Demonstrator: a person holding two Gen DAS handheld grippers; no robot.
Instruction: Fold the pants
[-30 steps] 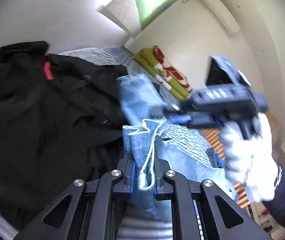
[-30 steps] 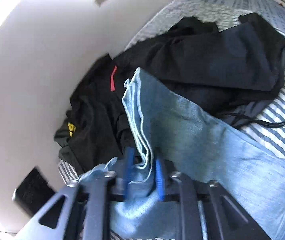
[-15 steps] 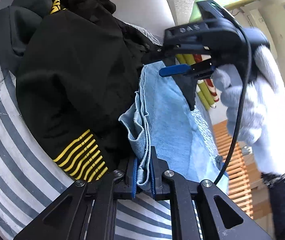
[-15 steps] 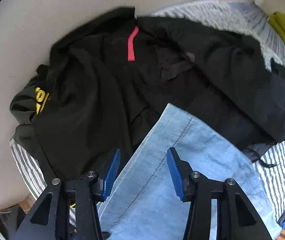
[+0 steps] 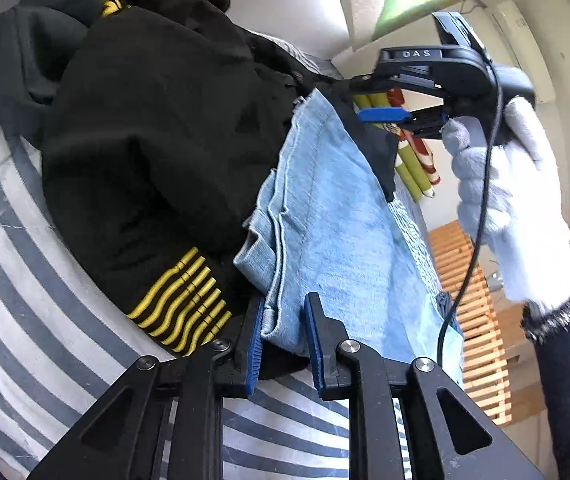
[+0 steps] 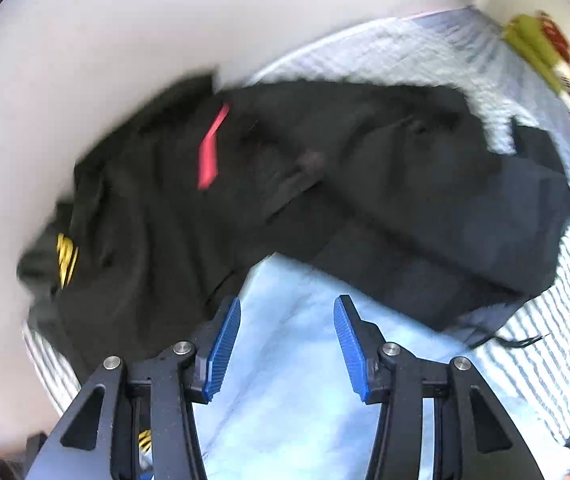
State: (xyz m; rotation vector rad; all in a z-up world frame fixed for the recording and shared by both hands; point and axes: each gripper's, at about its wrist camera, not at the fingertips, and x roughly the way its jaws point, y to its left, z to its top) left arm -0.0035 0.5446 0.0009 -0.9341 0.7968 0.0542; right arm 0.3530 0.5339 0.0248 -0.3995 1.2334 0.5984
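Note:
Light blue jeans (image 5: 325, 220) lie folded lengthwise on the striped bed, partly over a heap of black clothes (image 5: 145, 140). My left gripper (image 5: 285, 336) sits low at the near end of the jeans. Its jaws are opening, and the folded denim edge lies loose between the blue pads. Farther along the jeans, a white-gloved hand (image 5: 517, 208) holds my right gripper (image 5: 369, 98) open just above the cloth. In the right wrist view the right gripper (image 6: 287, 332) hovers over the jeans (image 6: 285, 392) with nothing between its pads.
The black clothes (image 6: 325, 180), one with a red tag and one with yellow stripes, crowd the wall side of the striped sheet (image 5: 25, 280). A green and red rolled blanket (image 5: 417, 160) lies at the far end. Bare wooden bed slats (image 5: 469, 280) show on the right.
Both grippers brought the denim edge down onto the bed. The right gripper let go and now hovers open; the left jaws have widened around the fold.

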